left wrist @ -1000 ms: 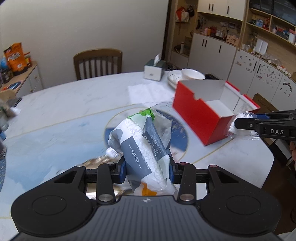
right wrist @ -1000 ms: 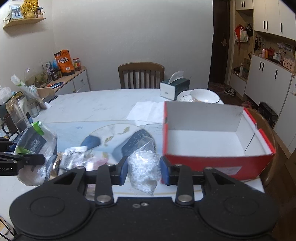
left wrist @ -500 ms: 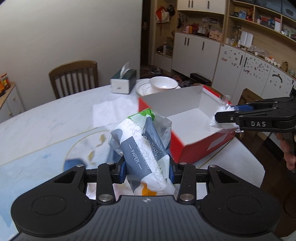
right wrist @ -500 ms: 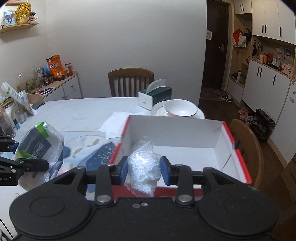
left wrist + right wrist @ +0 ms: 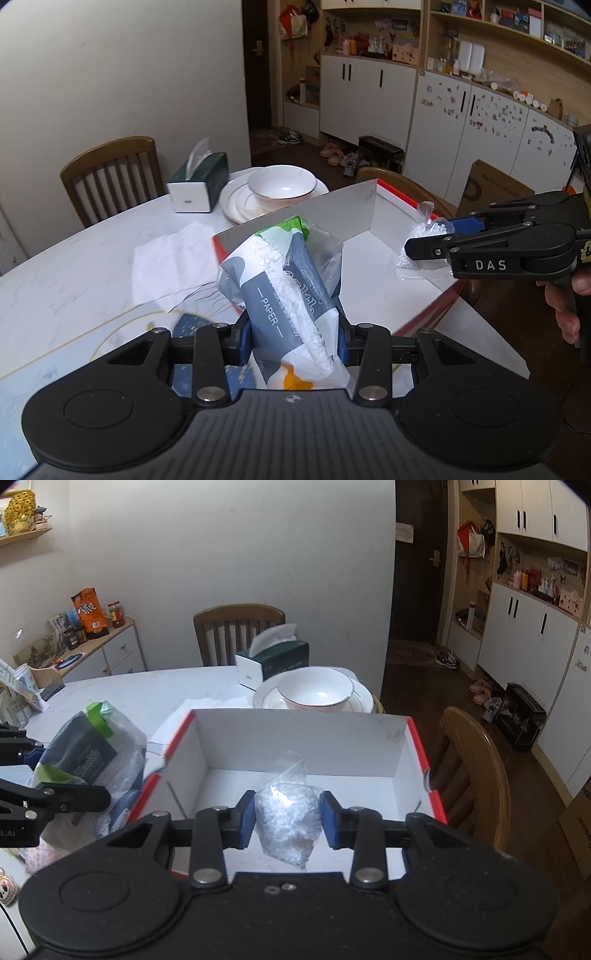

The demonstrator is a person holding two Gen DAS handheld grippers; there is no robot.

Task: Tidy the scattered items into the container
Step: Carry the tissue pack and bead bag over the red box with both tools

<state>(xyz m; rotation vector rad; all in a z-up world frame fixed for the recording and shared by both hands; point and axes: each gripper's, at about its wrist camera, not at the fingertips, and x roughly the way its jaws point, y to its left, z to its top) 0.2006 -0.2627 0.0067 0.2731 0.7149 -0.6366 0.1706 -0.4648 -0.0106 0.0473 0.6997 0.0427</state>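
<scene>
The left gripper (image 5: 293, 334) clamps a paper-towel pack (image 5: 284, 295) while, at three o'clock, the right gripper (image 5: 287, 821) pinches a clear pellet bag (image 5: 286, 812) over the red box (image 5: 306, 738).

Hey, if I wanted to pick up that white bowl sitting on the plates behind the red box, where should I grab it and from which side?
Grip the white bowl by its thin rim, coming from above with one finger inside and one outside. It sits upright and open on the plates, and its walls flare too wide to span.
</scene>
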